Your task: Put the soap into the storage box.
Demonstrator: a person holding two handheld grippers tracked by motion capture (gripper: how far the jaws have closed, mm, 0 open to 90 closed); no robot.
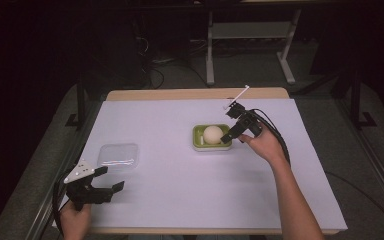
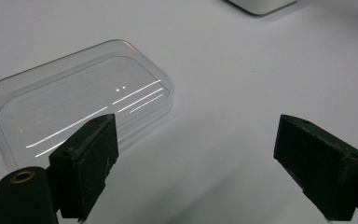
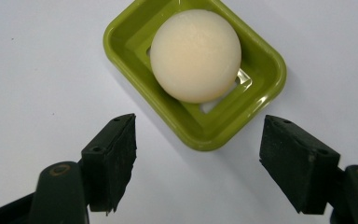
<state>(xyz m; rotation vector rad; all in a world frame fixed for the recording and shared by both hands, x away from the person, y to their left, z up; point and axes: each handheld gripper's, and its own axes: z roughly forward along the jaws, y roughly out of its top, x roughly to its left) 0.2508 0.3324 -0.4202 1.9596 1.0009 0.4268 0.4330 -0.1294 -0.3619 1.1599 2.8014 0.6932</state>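
You are looking at a table (image 1: 145, 95) wearing a white sheet (image 1: 180, 190). A clear lid (image 1: 118, 155) is lying near its left; a green dish (image 1: 211, 143) is sitting near the middle.

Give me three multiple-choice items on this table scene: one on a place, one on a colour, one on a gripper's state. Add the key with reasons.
1. Where does the round soap lie?
A. In the dish
B. On the clear lid
C. On the bare table

2. What colour is the dish?
A. Blue
B. Green
C. Red

3. How does the left gripper stand?
A. Shut on the lid
B. Shut on nothing
C. Open

Key: 1 A, the soap sits inside the dish's rim. 2 B, its walls are green. 3 C, its jaws stand wide apart, beside the clear lid, holding nothing.
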